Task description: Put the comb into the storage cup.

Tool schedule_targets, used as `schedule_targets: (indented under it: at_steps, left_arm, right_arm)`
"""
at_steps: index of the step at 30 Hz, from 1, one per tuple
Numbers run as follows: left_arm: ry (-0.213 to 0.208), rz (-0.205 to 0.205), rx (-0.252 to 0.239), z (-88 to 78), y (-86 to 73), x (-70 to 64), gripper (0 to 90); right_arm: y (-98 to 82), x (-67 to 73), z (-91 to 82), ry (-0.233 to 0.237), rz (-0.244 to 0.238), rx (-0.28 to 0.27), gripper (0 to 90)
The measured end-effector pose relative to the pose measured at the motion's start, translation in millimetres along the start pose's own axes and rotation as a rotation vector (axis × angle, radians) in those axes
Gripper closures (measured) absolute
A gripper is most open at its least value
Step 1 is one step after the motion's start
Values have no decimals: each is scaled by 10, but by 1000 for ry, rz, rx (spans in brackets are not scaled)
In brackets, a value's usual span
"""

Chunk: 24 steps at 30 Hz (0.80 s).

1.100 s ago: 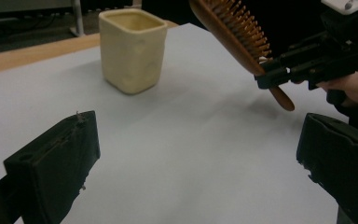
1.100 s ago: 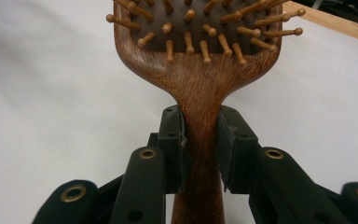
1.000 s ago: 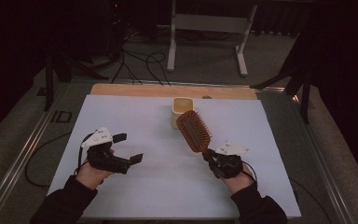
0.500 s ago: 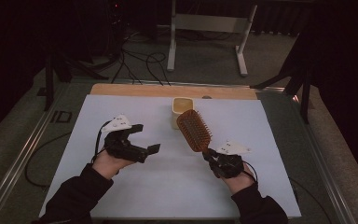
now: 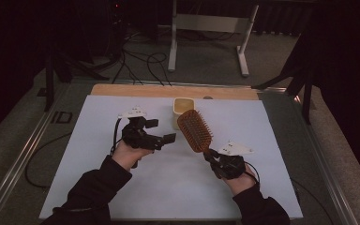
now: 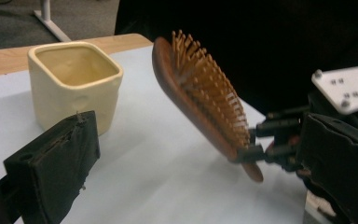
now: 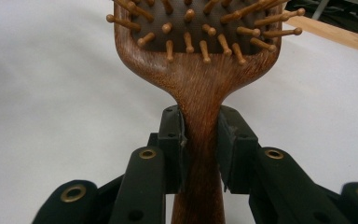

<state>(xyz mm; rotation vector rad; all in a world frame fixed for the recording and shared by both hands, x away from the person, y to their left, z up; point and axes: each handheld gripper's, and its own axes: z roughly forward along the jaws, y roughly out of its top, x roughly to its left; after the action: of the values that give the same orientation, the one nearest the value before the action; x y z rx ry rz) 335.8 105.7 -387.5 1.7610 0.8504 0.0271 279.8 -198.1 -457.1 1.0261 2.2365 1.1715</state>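
On the white table [image 5: 98,187], the cream cup [image 6: 74,81] stands empty beside the hairbrush [image 5: 194,130]

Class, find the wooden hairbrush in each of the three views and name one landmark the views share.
High view: hairbrush right of centre.
Left gripper view: centre-right, tilted, held by the right gripper.
Right gripper view: top centre, handle between the jaws.
Shared landmark: the white mat.

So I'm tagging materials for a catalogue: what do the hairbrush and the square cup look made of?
The hairbrush looks like dark stained wood: grain lines run along its handle, with a low sheen. Its pins look like paler wood with rounded tips, set in a dark, probably rubber pad. The square cup looks like glazed ceramic, cream yellow, with thick, slightly uneven walls and a soft gloss; moulded plastic can't be ruled out.
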Motion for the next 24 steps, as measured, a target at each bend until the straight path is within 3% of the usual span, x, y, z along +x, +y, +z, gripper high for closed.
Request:
schedule_targets:
  at_steps: [3, 4, 5, 6, 7, 8, 10, 18, 24]
  left_arm:
    - [2, -18, -10, 46, 17, 13, 1]
    - [-7, -51, -21, 92, 26, 34, 1]
    - [-7, -51, -21, 92, 26, 34, 1]
    - [-15, -84, -32, 137, 28, 57, 1]
    - [-15, -84, -32, 137, 28, 57, 1]
    - [-26, -117, -44, 187, 23, 82, 1]
    - [-32, -138, -50, 241, 15, 97, 1]
    - [-83, -208, -66, 473, -19, 103, 1]
    - [-81, -249, -79, 630, -58, 65, 3]
  right_arm:
    - [4, 1, -6, 2, 6, -2, 731]
    - [4, 4, -12, -3, 3, -6, 731]
    - [6, -1, -14, 5, 6, -5, 731]
    - [7, 5, -15, 0, 10, -9, 731]
    - [7, 5, -15, 0, 10, -9, 731]
    - [10, -2, -18, 6, 5, -6, 731]
    - [10, 3, -20, 2, 2, -11, 731]
    - [23, 21, -20, 13, 2, -16, 731]
    - [26, 27, -23, 18, -5, -17, 731]
